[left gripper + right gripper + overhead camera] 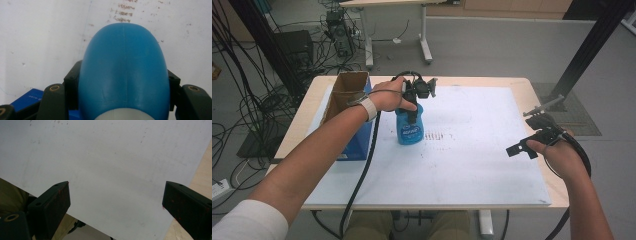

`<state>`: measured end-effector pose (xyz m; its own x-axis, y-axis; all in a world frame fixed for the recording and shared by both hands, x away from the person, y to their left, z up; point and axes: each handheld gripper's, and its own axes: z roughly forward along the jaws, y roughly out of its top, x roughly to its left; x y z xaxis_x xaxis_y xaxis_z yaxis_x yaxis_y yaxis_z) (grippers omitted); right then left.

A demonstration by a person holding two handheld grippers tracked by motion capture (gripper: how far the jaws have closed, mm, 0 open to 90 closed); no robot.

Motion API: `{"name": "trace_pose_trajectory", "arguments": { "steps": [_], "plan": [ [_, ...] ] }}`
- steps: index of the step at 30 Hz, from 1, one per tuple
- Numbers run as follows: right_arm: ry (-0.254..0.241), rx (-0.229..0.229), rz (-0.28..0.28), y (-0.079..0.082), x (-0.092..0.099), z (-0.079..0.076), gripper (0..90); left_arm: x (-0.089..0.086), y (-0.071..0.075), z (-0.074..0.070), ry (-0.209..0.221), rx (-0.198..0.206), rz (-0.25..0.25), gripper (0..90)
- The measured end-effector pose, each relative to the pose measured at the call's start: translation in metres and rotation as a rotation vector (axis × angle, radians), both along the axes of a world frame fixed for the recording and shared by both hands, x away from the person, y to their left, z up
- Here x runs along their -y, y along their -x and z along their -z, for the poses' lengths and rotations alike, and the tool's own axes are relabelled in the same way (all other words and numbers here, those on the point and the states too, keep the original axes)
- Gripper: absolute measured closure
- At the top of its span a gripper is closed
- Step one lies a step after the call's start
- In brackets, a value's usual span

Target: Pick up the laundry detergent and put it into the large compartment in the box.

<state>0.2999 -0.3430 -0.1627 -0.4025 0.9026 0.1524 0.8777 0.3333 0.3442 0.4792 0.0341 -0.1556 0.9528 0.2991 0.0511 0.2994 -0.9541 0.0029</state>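
Note:
A blue plastic bottle (409, 130) with a printed label stands upright on the white sheet (472, 165), left of centre. My left gripper (413, 111) comes down on it from above and is shut on its upper part. In the left gripper view the bottle's rounded blue body (123, 72) sits between the two black jaws, with a white neck at the bottom edge. I cannot tell whether its base touches the sheet. My right gripper (527, 134) hovers over the sheet's right side, open. Its jaws stand wide apart over bare white sheet (112, 165), and the right gripper (117, 195) holds nothing.
An open cardboard box with blue sides (347, 105) stands at the table's left, just beside the bottle; its blue corner (27, 98) shows low in the left gripper view. Brown specks (437, 136) mark the sheet. The wooden table edge (202, 170) runs right of the sheet.

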Motion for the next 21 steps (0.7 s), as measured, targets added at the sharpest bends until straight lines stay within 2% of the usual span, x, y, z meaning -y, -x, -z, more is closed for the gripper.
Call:
{"name": "trace_pose_trajectory", "arguments": {
  "steps": [21],
  "plan": [
    [-0.001, 0.000, 0.001, 0.0006, -0.0002, 0.0004, 7.7, -0.0003, 0.0011, 0.0001, 0.003, 0.004, -0.005, 38.0]
  ]
}}
